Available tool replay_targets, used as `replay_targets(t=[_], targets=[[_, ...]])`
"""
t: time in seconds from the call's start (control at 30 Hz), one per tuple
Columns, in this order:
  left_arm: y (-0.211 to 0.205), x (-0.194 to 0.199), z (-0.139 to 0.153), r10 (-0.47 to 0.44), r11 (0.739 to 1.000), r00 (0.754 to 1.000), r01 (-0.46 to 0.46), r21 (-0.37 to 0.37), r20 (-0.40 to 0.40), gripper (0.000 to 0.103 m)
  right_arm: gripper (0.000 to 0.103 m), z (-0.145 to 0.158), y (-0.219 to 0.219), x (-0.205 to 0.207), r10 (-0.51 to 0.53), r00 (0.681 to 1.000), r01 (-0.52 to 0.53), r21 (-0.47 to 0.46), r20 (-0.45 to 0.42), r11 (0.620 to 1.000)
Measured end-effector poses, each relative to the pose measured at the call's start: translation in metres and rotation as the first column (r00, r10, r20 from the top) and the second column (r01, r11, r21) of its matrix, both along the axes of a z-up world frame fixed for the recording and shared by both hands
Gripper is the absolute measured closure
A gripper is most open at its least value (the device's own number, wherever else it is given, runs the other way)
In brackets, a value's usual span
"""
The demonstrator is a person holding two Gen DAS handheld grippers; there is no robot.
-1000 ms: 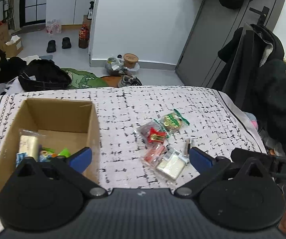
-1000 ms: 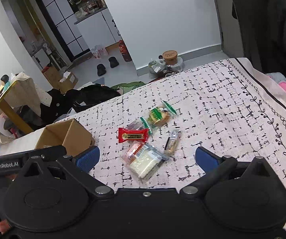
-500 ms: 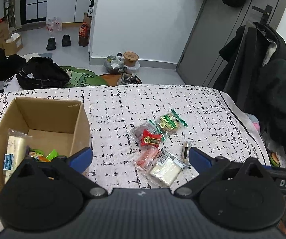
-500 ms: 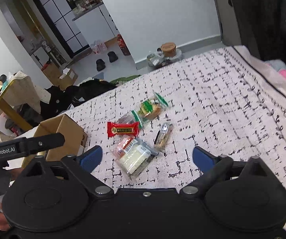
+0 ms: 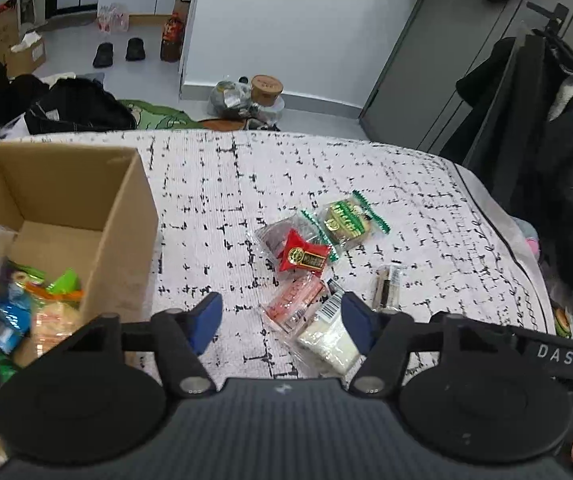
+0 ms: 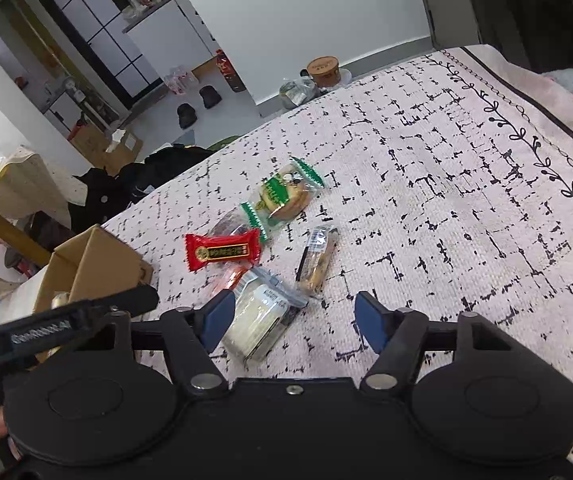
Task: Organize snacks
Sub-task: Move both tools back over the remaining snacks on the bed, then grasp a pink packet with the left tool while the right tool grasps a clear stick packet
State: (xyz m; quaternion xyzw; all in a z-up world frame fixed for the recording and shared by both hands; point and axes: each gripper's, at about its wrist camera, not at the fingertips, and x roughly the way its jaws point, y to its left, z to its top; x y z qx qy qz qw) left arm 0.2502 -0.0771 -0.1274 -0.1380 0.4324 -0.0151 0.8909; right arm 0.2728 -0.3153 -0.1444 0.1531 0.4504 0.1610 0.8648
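Cardboard box (image 5: 86, 216) stands left of scattered snack packets (image 5: 306, 256).

Snack packets (image 6: 264, 248), cardboard box (image 6: 90, 266), patterned cloth (image 6: 466, 184)

White wall (image 5: 286, 20), grey door (image 5: 426, 80), grey floor (image 5: 86, 76) w/ shoes (image 5: 104, 55)

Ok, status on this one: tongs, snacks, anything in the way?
Left tongs open, empty. Right tongs open, empty, over white packet. Six snacks loose on cloth, some already in cardboard box. Nothing blocking.
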Motion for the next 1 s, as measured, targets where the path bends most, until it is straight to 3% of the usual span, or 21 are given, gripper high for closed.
replay_targets(t=[0.13,0.23,0.33,0.77,0.87,0.9,1.0], targets=[[-0.001,0.014,-0.018,0.016,1.0,0.999,-0.017,-0.023,-0.038,0.051,0.043,-0.008,0.003,0.011,-0.009,1.0,0.008,-0.024,-0.029,1.0],[-0.002,0.025,-0.027,0.013,0.999,0.999,-0.014,-0.03,-0.033,0.052,0.044,-0.012,0.005,0.02,-0.018,0.999,0.017,-0.028,-0.04,0.999],[-0.002,0.036,-0.038,-0.002,0.996,0.999,-0.002,-0.085,-0.047,0.052,0.044,-0.016,0.012,0.03,-0.01,0.999,0.008,-0.051,-0.038,0.999],[-0.01,0.054,-0.064,-0.071,0.997,0.995,0.069,-0.03,-0.065,0.052,0.051,-0.04,0.032,0.064,-0.001,0.997,-0.011,-0.148,-0.081,0.989],[-0.013,0.054,-0.067,-0.095,0.996,0.993,0.094,-0.009,-0.067,0.052,0.068,-0.04,0.033,0.062,-0.004,0.997,-0.01,-0.184,-0.079,0.983],[-0.015,0.054,-0.067,-0.109,0.994,0.992,0.11,0.007,-0.065,0.054,0.079,-0.04,0.031,0.061,-0.01,0.996,-0.006,-0.18,-0.088,0.984],[-0.026,0.047,-0.068,-0.18,0.977,0.982,0.186,0.108,-0.064,0.066,0.083,-0.04,0.026,0.058,-0.014,0.993,-0.004,-0.156,-0.114,0.988]])
